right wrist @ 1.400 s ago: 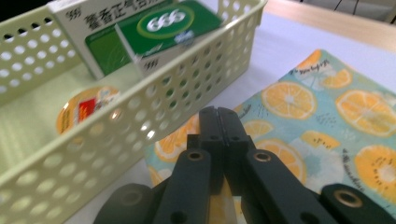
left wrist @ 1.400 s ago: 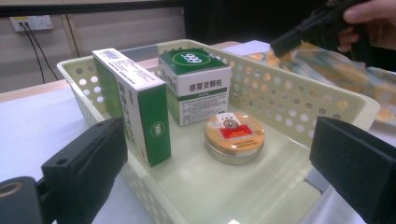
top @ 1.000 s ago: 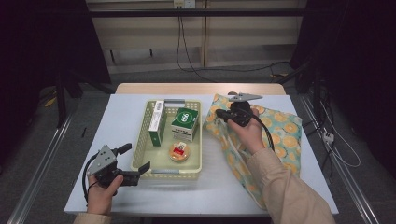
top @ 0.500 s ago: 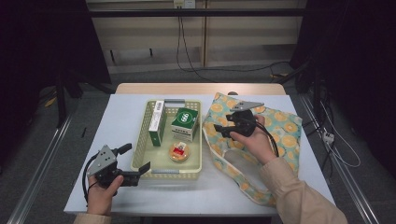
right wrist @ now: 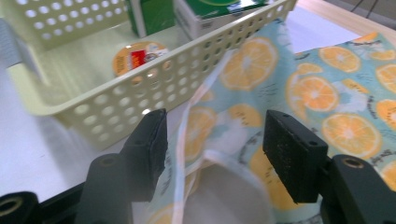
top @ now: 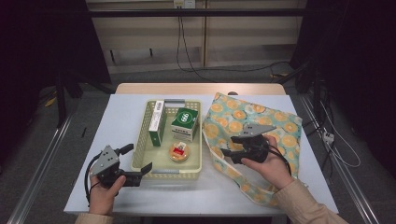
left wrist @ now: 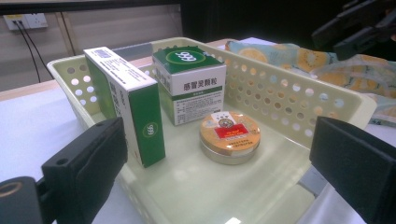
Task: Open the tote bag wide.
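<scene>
A pale yellow perforated basket (top: 140,140) holds a tall green and white box (top: 157,123), a squarer green-topped box (top: 185,123) and a round orange tin (top: 180,152). To its right lies a fabric bag with orange-slice print (top: 271,123). My left gripper (top: 135,161) rests at the basket's near left corner, open and empty, facing the tin (left wrist: 229,135). My right gripper (top: 229,154) hovers over the bag's left edge beside the basket wall (right wrist: 116,102). Its jaws have just been closing a little and stand open, with the bag's pale strap (right wrist: 187,140) lying between them, untouched by the pads.
The white table (top: 126,105) has its front edge just before the left hand. Cables (top: 182,42) hang behind the table's far wooden edge. A metal rail (top: 42,163) runs along the floor at the left.
The right gripper came back toward the person along the bag and opened from shut; the bag now lies flatter. The left gripper stayed where it was.
</scene>
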`<state>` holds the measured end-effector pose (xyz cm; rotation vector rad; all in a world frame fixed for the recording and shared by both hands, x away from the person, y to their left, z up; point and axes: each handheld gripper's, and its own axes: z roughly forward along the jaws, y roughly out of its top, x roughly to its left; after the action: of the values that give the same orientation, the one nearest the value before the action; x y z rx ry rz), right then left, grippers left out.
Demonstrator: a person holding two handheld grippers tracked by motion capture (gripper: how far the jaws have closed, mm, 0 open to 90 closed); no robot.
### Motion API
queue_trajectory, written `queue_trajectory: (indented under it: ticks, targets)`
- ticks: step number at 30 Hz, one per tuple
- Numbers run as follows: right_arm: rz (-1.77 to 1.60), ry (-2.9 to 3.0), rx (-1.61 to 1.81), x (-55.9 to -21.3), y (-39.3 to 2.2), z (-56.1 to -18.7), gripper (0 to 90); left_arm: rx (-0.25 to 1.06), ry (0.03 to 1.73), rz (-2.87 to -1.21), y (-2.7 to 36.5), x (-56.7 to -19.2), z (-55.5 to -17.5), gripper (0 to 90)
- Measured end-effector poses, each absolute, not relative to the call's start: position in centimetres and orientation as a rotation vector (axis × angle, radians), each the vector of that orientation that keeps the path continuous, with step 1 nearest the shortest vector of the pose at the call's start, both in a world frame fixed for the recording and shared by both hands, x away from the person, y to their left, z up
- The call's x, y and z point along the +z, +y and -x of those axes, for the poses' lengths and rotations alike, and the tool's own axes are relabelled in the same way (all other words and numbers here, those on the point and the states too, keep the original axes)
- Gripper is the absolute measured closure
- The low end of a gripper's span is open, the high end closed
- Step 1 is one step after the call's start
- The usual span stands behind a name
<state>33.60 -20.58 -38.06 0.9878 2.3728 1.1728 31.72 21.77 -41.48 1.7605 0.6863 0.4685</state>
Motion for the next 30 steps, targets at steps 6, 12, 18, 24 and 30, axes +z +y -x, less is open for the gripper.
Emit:
queue_trajectory:
  ticks: [6, 12, 18, 24, 30]
  targets:
    - [-0.937, 2.479, 1.130, -39.3, -20.0, -31.7, 47.1, 0.467, 0.684, -1.763, 21.7, -41.6, -31.7, 4.0]
    - [-0.946, 2.570, 1.019, -43.4, -19.6, -30.0, 47.9, 0.460, 0.681, -1.765, 21.6, -41.6, -31.7, 4.0]
    - [-0.978, 2.584, 0.991, -44.9, -19.6, -30.1, 56.5, 0.458, 0.686, -1.764, 21.5, -41.7, -31.7, 4.0]
    - [-0.969, 2.602, 1.002, -44.7, -20.0, -30.6, 88.0, 0.459, 0.685, -1.766, 21.5, -41.7, -31.8, 4.0]
    - [-0.983, 2.559, 1.128, -42.3, -20.3, -30.7, 90.0, 0.460, 0.687, -1.766, 21.6, -41.7, -31.8, 4.0]
